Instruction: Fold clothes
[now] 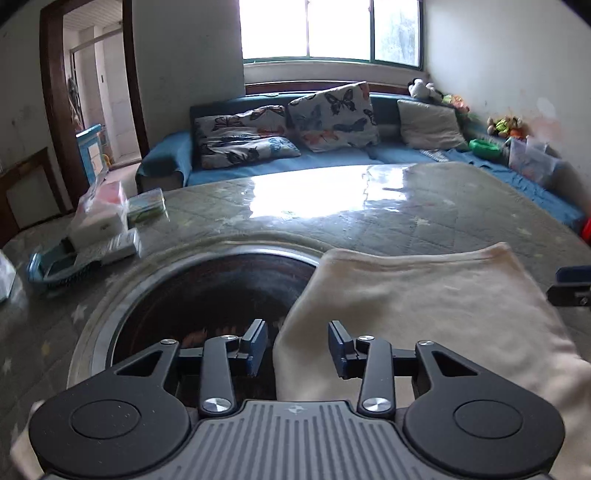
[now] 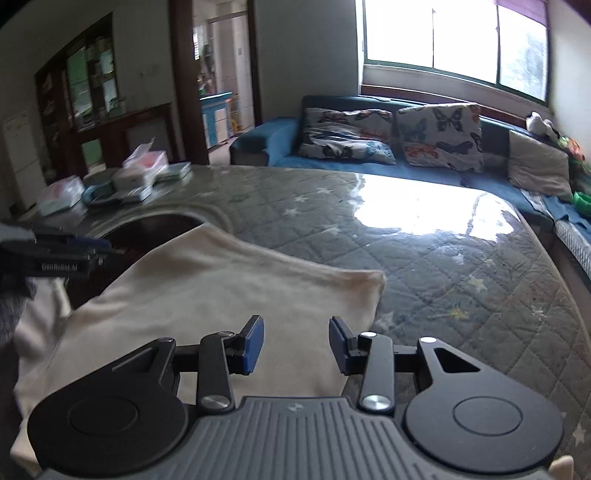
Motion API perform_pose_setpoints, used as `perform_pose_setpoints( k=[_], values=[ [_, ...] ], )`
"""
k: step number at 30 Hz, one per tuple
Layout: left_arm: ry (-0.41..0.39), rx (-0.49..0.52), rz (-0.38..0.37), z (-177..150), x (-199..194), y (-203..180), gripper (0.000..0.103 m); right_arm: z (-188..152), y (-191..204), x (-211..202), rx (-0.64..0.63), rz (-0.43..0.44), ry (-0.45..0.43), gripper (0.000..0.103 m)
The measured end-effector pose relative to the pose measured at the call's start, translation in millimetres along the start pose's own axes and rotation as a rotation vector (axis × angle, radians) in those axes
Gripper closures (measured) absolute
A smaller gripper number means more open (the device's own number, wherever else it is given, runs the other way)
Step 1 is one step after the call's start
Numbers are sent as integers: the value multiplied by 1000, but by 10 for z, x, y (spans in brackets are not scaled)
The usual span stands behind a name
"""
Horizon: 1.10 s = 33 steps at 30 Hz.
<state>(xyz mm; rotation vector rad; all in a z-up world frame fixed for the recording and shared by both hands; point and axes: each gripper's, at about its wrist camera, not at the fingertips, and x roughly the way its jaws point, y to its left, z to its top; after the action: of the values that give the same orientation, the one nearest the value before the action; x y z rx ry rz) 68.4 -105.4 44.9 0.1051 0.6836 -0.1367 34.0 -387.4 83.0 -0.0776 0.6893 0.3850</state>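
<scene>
A cream garment [image 2: 221, 295] lies on a quilted, glossy table [image 2: 424, 258]. Left gripper [image 1: 297, 347] and right gripper [image 2: 296, 343] hover wide open, empty. Blue sofa [image 1: 332, 162] upper centre, under a window [image 1: 332, 29].

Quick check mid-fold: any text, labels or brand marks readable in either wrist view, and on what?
Left hand-held gripper, side of its body, seen from the right wrist: white lettering, too blurred to read.
Boxes at the table's far corner: print too small to read.
Cream garment: no text visible.
</scene>
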Motion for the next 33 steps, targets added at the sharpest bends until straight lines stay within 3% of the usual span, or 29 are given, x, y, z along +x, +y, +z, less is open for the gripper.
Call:
perform_pose_setpoints(
  k=[5,7,8,12,18,20,23,25,27,30,33],
  values=[
    [39,32,-12,66,353,-81,64,124,-169,322,40,-31,11,64],
    [44,38,-36,59,418,-109,78,151,-194,460,53,-40,20,64],
    [43,40,-45,55,438,-124,92,159,-200,497,55,-40,22,64],
    [-11,54,-70,30,304,-227,98,181,-218,613,62,-49,26,64],
    [-77,241,-259,-160,-89,-633,93,171,-277,706,72,-59,40,64],
    [-89,255,-253,-190,-129,-657,90,163,-287,724,78,-63,45,64],
    [-111,253,-217,-200,-158,-641,74,156,-292,723,83,-61,43,64],
    [-110,218,-185,-157,-128,-571,72,172,-291,710,80,-61,42,63],
    [-97,198,-217,-137,-104,-520,64,182,-303,714,85,-66,40,63],
    [-84,275,-265,-218,-105,-624,61,194,-325,722,94,-67,38,63],
    [-71,324,-255,-259,-33,-746,62,216,-356,735,103,-78,35,63]
  ],
)
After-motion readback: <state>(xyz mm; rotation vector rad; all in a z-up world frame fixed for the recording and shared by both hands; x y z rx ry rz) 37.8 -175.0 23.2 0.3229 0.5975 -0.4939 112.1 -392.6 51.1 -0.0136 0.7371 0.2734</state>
